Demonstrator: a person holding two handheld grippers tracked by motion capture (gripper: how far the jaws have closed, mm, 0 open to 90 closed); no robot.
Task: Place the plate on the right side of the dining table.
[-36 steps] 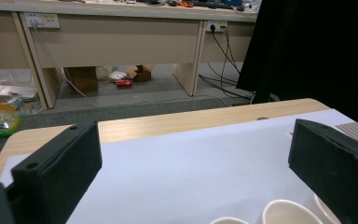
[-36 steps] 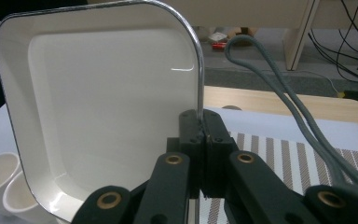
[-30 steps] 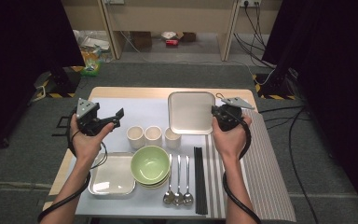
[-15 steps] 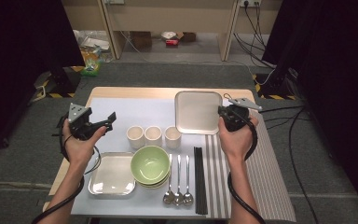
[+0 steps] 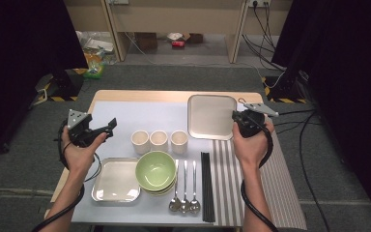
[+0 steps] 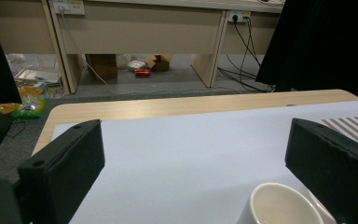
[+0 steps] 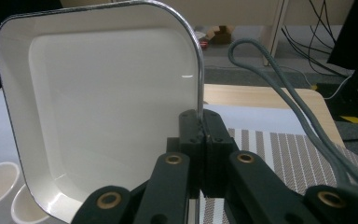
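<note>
Left gripper hovers over the desk's left side, fingers spread wide with nothing between them, just beside the nearest of three cups. Over to the right: the right gripper pinches the square tray's rim, fingers pressed tight, tray seemingly tilted up at the far right.

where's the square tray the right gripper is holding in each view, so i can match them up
High view: the square tray sits upper right of centre, its right rim pinched by the right gripper.
Left gripper view: not in it.
Right gripper view: square tray fills the left and centre.
Shared landmark: the striped mat.
</note>
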